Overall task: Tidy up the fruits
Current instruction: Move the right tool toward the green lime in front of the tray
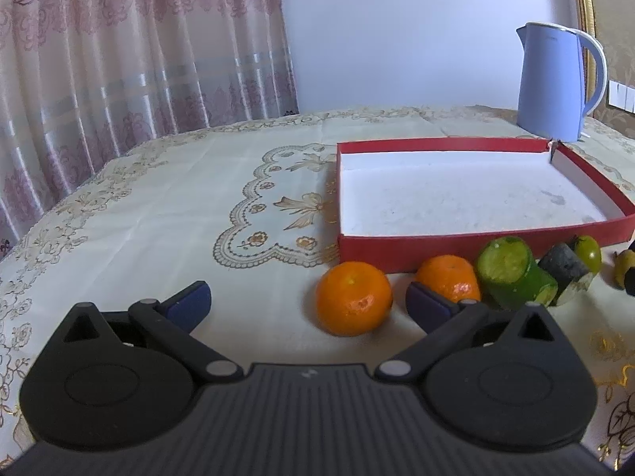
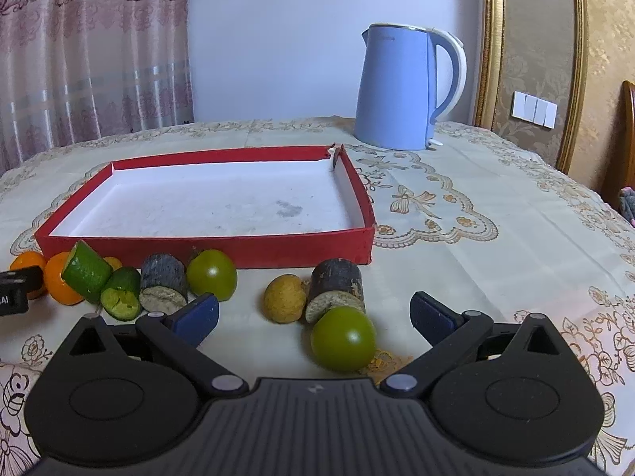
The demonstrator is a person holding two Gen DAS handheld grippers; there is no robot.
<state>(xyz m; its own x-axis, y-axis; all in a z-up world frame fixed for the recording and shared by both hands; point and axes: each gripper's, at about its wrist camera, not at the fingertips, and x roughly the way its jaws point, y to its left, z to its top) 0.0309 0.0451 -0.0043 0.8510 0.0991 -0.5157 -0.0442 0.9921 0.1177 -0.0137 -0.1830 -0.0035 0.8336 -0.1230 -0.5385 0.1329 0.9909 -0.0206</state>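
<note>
My left gripper (image 1: 307,303) and right gripper (image 2: 313,315) both stand released. A dimpled round orange (image 1: 353,297) sits between the left fingers; the glossy green fruit (image 2: 343,339) lies at my right gripper's twelve o'clock, and the shallow red cardboard box (image 2: 206,248) beyond.

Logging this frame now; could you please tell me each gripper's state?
Left gripper: open, holding nothing.
Right gripper: open, holding nothing.

Oranges (image 1: 353,297), green tomatoes (image 2: 343,337) before empty red box (image 2: 278,252)
</note>
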